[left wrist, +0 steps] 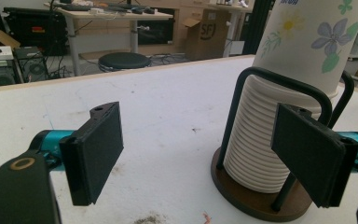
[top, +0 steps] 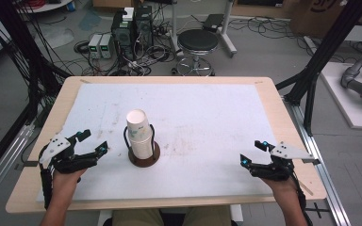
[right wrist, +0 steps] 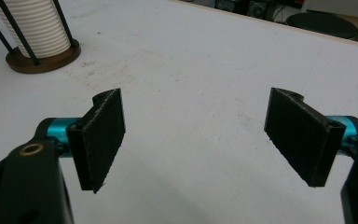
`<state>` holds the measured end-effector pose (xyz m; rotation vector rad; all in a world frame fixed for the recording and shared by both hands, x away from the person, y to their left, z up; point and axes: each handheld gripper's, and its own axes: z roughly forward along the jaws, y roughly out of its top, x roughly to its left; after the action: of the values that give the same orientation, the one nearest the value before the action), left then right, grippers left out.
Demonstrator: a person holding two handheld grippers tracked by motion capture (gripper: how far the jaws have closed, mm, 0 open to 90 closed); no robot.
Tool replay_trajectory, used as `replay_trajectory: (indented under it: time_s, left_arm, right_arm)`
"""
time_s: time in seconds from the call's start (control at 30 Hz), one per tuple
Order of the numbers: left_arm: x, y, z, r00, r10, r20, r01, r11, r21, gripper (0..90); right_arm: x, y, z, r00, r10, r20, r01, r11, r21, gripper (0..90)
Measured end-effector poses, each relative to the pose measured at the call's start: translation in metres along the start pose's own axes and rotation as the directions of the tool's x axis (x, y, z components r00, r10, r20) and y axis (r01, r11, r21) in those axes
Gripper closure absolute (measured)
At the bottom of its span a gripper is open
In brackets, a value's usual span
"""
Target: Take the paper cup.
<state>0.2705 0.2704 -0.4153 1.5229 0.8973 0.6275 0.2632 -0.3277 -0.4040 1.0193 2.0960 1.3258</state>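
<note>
left gripper (top: 94, 141): jaws spread; right gripper (top: 253, 153): jaws spread | cup stack (top: 139, 134): white, ribbed, floral top cup, upright

cup stack (top: 139, 136) mid-table, free room around

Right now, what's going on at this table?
A person sits at a white-covered table with a gripper in each hand. Both are open and hold nothing. The left gripper is close beside a stack of white paper cups standing in a round brown wooden holder with black wire uprights. The right gripper is farther off.
</note>
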Motion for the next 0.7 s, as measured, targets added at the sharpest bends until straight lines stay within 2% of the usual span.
replay_trajectory:
  time_s: [0.13,0.47,0.57,0.7]
  left_arm:
    - [0.0,0.0,0.002,0.9999,-0.007,0.012,0.007,1.0,0.003,16.8]
    - [-0.001,0.004,0.002,0.9995,-0.014,0.029,0.014,0.9999,-0.003,16.5]
    - [-0.003,0.007,-0.001,0.9986,-0.032,0.043,0.033,0.9992,-0.022,16.5]
    - [-0.006,0.011,-0.003,0.998,-0.027,0.058,0.029,0.9991,-0.032,16.5]
  right_arm:
    - [0.0,0.0,0.001,0.9999,-0.01,-0.003,0.01,1.0,0.0,20.8]
    - [0.001,-0.003,-0.001,0.9999,0.007,-0.014,-0.007,1.0,0.01,20.8]
    - [0.001,-0.003,-0.003,0.9998,0.011,-0.014,-0.011,1.0,0.005,20.8]
    - [0.003,0.0,-0.004,0.9997,0.014,-0.021,-0.014,1.0,0.011,21.1]
